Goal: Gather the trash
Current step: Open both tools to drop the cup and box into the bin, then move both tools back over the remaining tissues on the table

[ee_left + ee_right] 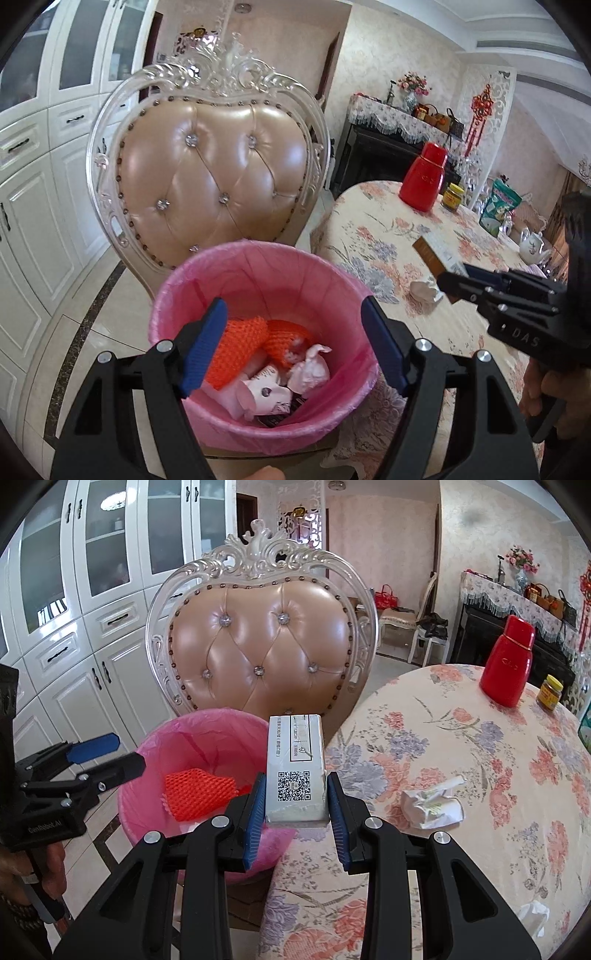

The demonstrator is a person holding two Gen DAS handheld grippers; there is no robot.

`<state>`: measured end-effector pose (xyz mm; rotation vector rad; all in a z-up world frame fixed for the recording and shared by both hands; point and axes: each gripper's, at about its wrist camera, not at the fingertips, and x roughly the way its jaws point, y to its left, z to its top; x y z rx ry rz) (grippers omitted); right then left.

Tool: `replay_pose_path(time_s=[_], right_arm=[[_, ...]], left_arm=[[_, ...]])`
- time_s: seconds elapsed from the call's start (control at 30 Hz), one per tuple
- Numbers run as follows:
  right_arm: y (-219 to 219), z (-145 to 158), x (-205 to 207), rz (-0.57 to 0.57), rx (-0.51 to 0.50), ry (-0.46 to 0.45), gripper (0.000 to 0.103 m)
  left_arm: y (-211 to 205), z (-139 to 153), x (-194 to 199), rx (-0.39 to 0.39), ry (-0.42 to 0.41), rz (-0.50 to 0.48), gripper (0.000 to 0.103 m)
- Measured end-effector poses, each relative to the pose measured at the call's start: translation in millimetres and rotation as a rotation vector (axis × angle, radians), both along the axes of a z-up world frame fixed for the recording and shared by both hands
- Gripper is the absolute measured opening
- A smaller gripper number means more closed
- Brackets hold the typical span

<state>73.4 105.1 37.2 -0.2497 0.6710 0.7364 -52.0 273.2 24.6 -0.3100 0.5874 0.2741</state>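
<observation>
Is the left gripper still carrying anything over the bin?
No: the left gripper stands open and empty over the pink-lined bin, with only the trash lying in the bin visible between its blue pads.

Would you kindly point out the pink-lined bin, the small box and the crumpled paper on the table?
pink-lined bin (192,280): left wrist view, far inner wall.
small box (295,755): right wrist view, printed top face.
crumpled paper (432,806): right wrist view, its middle.
</observation>
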Motion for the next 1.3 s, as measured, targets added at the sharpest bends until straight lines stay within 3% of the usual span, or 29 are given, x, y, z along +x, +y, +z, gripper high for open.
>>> replay_pose_path(time_s=[0.8, 0.87, 0.93, 1.3], right_arm=[[74, -17, -9, 0.110, -0.041, 0.032, 0.033], [76, -19, -9, 0.107, -0.047, 0.035, 0.036], [74, -19, -8, 0.100, -0.044, 0.031, 0.048], [9, -17, 6, -0.027, -0.031, 0.017, 0.051]], left_arm=[[38, 13, -42, 0.005, -0.042, 0.098, 0.072], [40, 13, -43, 0.004, -0.042, 0.102, 0.072], [41, 12, -44, 0.003, -0.042, 0.103, 0.072], [13, 10, -14, 0.016, -0.037, 0.023, 0.072]])
